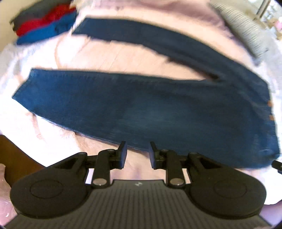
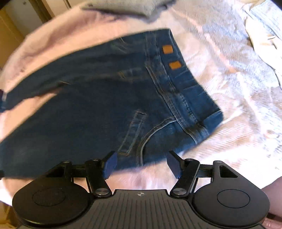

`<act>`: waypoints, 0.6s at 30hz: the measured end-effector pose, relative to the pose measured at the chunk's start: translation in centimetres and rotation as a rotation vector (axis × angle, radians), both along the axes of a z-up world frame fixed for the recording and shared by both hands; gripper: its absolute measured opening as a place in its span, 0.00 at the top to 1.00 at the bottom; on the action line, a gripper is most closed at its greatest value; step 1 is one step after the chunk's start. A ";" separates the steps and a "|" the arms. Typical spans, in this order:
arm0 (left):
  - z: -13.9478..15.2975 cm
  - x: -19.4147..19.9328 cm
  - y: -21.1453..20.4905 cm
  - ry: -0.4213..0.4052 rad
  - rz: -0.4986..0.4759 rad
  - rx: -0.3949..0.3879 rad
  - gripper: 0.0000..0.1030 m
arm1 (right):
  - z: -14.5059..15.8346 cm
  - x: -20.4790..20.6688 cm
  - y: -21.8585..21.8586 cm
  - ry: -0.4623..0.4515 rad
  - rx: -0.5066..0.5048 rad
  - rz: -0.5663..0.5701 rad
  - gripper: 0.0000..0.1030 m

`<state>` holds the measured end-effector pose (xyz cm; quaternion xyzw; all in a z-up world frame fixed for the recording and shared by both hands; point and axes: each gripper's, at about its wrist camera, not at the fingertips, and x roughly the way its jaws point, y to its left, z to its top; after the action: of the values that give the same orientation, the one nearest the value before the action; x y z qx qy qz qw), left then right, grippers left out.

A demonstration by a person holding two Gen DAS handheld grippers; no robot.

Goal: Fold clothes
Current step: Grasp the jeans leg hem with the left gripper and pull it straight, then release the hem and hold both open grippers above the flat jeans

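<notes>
Jeans flat on bed, legs spread apart; folded stack behind, far left; waistband right.

Jeans: we see dark blue denim spread flat on a pale pink blanket, waistband toward the right, two orange patches on it.
Right gripper: our jaws stand apart and empty, just over the jeans' near edge.
Grey cloth: beyond the jeans.
</notes>
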<state>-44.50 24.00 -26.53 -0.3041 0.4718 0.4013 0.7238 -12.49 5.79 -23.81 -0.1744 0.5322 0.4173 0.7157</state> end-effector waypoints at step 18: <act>12.4 -1.8 -11.6 0.018 0.017 0.159 0.65 | 10.1 -4.6 -6.1 -0.032 0.020 0.207 0.36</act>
<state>-46.35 12.40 -14.17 -0.2459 0.4425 0.4463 0.7380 -17.07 -0.31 -13.69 -0.2280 0.4957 0.4914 0.6789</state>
